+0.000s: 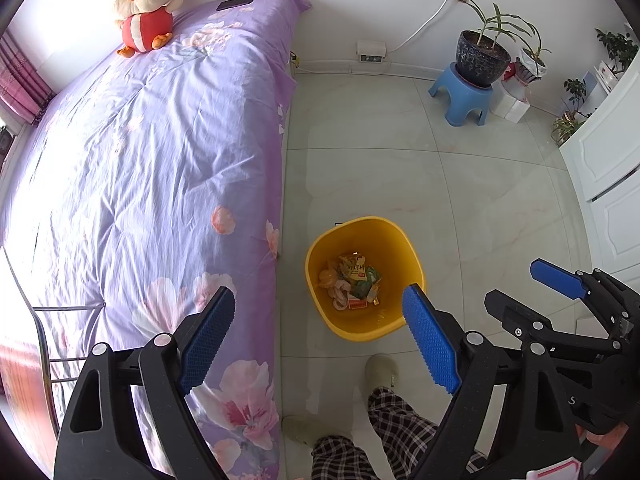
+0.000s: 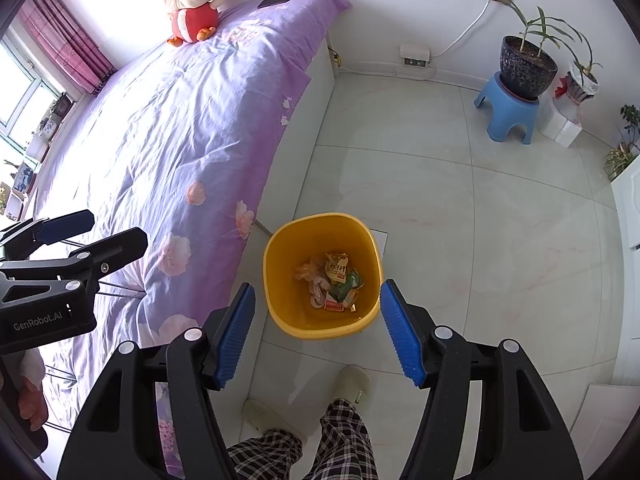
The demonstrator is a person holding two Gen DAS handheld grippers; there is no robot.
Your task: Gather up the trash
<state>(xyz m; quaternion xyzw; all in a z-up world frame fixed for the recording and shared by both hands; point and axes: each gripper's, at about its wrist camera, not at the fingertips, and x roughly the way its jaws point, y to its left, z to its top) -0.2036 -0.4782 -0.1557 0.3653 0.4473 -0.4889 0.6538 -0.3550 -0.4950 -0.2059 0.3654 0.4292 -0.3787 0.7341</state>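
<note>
Both claws, the left gripper (image 1: 320,338) and right gripper (image 2: 318,330), hang wide open and empty above the yellow bin (image 2: 280,248), which sits straight ahead and below them.

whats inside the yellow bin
The yellow bin holds crumpled snack wrappers in a small pile at the bottom. Whatever lies beneath that pile is covered.

We look down from both wrist cameras, high above the floor. Ahead of each hand-held gripper sits the yellow trash bin (image 1: 365,278) (image 2: 322,276), bed (image 1: 140,160) (image 2: 160,140) to its left; both views share them.
</note>
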